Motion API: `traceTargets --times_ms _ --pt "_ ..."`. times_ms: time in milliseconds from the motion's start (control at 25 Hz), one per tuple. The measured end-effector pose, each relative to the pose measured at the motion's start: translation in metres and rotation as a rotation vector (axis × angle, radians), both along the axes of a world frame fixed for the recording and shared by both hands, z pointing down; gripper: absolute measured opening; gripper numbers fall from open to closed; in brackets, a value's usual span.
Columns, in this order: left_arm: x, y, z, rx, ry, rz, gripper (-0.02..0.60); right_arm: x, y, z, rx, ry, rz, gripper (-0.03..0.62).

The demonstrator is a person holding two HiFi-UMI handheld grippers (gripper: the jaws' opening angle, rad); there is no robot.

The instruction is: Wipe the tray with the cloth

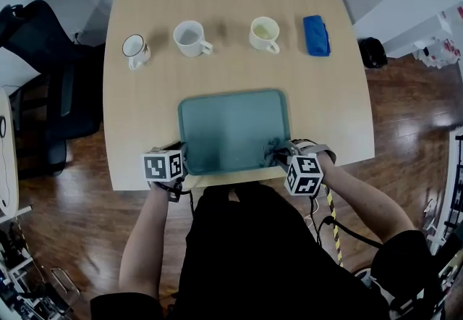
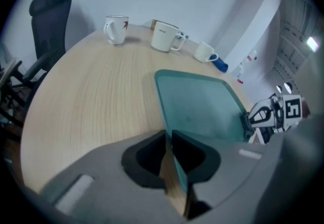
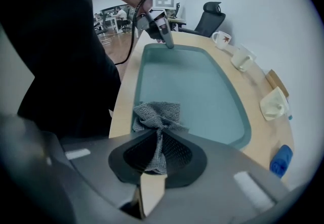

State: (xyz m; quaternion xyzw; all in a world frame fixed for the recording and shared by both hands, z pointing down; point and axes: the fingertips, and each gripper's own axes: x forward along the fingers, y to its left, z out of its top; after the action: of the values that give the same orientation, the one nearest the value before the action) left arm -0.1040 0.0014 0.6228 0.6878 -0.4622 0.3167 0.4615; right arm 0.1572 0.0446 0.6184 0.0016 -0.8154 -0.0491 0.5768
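**Wipe under way: cloth at the tray's near-right corner**

You have the teal tray (image 1: 231, 127) lying flat by the near edge of the table (image 1: 145, 94), long side toward you, and both tools are on it. Going by how things lie, you are in the wiping itself. The tray is pinned at its near-left corner and the grey mesh cloth (image 3: 158, 115) sits on its near-right corner, bunched against the rim. From left to right the tray's floor looks evenly clean and matte, with no streak, spill or damp track. The pictures therefore do not show how much of it has been covered. I judge that the left half and the far edge may yet need a pass. The three mugs and the blue folded item along the table's far edge are well apart from the tray and play no part.

Your left gripper (image 2: 168, 139) is clamped: its jaws are nearly together with the tray's near-left rim running between them, which steadies the tray against the table.

Your right gripper (image 3: 157, 139) points steeply down and is clenched on the cloth. A narrow twist of mesh is pinched between the jaws and the rest fans out below the tips onto the tray's floor, beside the near-right rim.
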Motion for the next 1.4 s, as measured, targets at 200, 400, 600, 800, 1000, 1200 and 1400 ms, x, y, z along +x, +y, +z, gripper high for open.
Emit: traceTargets --times_ms 200,400,600,800,1000,1200,1400 --pt "0.003 0.001 0.0 0.005 -0.02 0.021 0.041 -0.004 -0.016 0.002 0.0 0.0 -0.015 0.038" --pt "0.004 0.001 0.0 0.005 -0.018 0.027 0.043 -0.024 -0.107 0.003 0.07 -0.016 0.091 0.038" --pt "0.005 0.001 0.001 0.007 -0.012 0.02 0.041 -0.037 -0.186 0.001 0.095 -0.018 0.193 0.037" --pt "0.003 0.001 0.001 0.01 0.005 0.013 0.043 -0.043 -0.186 0.0 0.147 0.019 0.148 0.038" --pt "0.001 0.001 0.001 0.011 0.026 0.011 0.043 -0.037 -0.134 -0.001 0.126 0.011 0.096 0.038" --pt "0.001 0.001 0.0 0.019 0.034 -0.001 0.042 -0.028 -0.057 -0.001 0.071 -0.008 0.039 0.038" --pt "0.001 0.001 -0.001 0.022 0.035 -0.004 0.041 -0.029 0.002 0.0 -0.009 0.003 -0.043 0.038"
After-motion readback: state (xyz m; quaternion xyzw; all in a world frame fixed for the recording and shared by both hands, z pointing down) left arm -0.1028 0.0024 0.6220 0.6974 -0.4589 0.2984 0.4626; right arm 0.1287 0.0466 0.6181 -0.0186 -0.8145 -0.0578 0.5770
